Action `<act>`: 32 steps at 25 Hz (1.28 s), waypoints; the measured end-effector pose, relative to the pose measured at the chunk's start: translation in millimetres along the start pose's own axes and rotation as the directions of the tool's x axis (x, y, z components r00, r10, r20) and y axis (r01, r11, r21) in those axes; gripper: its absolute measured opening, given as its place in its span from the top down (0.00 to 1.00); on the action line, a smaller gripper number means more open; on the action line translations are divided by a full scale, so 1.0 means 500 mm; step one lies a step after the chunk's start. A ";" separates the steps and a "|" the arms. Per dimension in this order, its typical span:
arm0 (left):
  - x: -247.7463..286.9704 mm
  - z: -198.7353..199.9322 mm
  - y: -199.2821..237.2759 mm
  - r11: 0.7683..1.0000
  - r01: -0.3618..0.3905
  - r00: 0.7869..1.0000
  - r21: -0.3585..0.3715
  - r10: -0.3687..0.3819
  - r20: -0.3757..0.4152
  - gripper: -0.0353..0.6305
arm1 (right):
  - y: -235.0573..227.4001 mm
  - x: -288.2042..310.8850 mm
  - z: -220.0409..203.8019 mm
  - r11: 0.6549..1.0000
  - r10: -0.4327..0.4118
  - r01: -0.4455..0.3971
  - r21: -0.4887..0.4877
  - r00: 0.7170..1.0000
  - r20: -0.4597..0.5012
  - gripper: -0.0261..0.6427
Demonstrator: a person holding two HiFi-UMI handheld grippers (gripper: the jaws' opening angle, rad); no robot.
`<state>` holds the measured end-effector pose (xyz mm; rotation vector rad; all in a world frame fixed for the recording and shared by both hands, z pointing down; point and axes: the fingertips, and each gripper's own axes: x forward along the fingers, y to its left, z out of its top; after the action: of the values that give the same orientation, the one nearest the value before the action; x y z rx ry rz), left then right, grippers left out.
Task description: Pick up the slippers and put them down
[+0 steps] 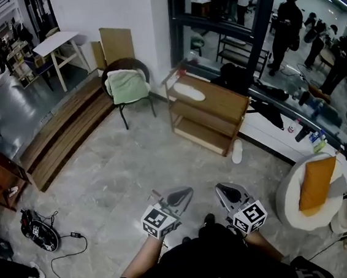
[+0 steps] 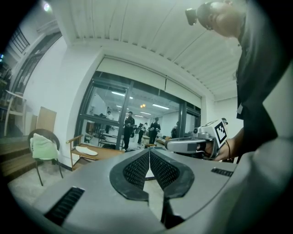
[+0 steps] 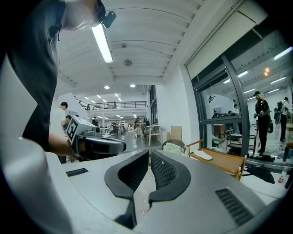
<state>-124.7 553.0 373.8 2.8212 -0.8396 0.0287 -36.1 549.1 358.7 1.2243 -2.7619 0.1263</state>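
Observation:
One white slipper (image 1: 188,91) lies on the top shelf of a low wooden rack (image 1: 219,109). A second white slipper (image 1: 237,151) rests on the floor by the rack's right end. My left gripper (image 1: 182,195) and right gripper (image 1: 227,191) hang side by side, low in the head view, well short of the rack. Both are shut with nothing between the jaws. In the left gripper view the shut left gripper (image 2: 147,154) points toward the rack slipper (image 2: 86,150), far off. The right gripper view shows the shut right gripper (image 3: 150,154) and that slipper (image 3: 203,155) beyond it.
A chair with a green cushion (image 1: 127,84) stands left of the rack. Wooden steps (image 1: 68,131) run along the left. A round white seat with an orange cushion (image 1: 317,185) is at the right. A black device with a cable (image 1: 38,230) lies on the floor. People stand behind the glass wall.

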 end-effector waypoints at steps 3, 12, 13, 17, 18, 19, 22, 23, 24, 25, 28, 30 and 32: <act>0.011 -0.009 0.016 1.000 -0.004 1.000 -0.005 0.004 -0.013 0.93 | -0.017 0.007 -0.008 1.000 -0.006 0.006 0.005 1.000 -0.003 0.92; 0.090 0.005 0.086 1.000 -0.015 1.000 0.001 0.015 -0.026 0.93 | -0.111 0.057 -0.017 1.000 -0.003 0.003 0.018 1.000 -0.001 0.92; 0.104 0.009 0.096 1.000 -0.015 1.000 0.002 0.015 -0.027 0.93 | -0.125 0.067 -0.016 1.000 -0.001 0.001 0.020 1.000 0.000 0.92; 0.159 0.024 0.134 1.000 -0.013 0.999 0.009 0.014 -0.030 0.93 | -0.185 0.107 -0.014 1.000 0.007 -0.007 0.025 1.000 0.006 0.92; 0.173 0.027 0.145 1.000 -0.016 0.999 0.010 0.016 -0.034 0.93 | -0.202 0.117 -0.014 1.000 0.010 -0.010 0.028 1.000 0.006 0.92; 0.188 0.030 0.157 1.000 -0.020 0.999 0.009 0.020 -0.036 0.93 | -0.220 0.128 -0.013 0.999 0.012 -0.013 0.031 1.000 0.006 0.92; 0.235 0.044 0.197 0.999 -0.035 0.998 0.009 0.036 -0.046 0.93 | -0.276 0.158 -0.002 0.999 0.024 -0.024 0.034 1.000 0.010 0.92; 0.252 0.050 0.210 0.999 -0.040 0.998 0.008 0.040 -0.048 0.93 | -0.294 0.166 0.003 0.999 0.029 -0.029 0.034 1.000 0.011 0.92; 0.270 0.056 0.222 0.999 -0.044 0.998 0.007 0.044 -0.050 0.93 | -0.313 0.176 0.007 0.999 0.034 -0.034 0.033 0.999 0.011 0.92; 0.287 0.062 0.234 0.999 -0.048 0.998 0.005 0.048 -0.052 0.93 | -0.331 0.186 0.010 0.999 0.040 -0.040 0.033 0.999 0.010 0.92; 0.336 0.078 0.273 0.998 -0.062 0.997 -0.003 0.062 -0.047 0.93 | -0.387 0.218 0.022 0.998 0.060 -0.060 0.029 0.998 0.016 0.92; 0.369 0.087 0.299 0.997 -0.074 0.996 -0.007 0.074 -0.047 0.93 | -0.424 0.238 0.035 0.997 0.074 -0.075 0.025 0.997 0.024 0.92; 0.400 0.100 0.320 0.996 -0.084 0.995 0.001 0.084 -0.048 0.93 | -0.459 0.253 0.047 0.996 0.086 -0.086 0.011 0.996 0.027 0.92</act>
<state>-45.9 304.2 369.0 2.7710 -0.9463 0.1080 48.3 299.8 359.9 1.1180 -2.8414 0.1363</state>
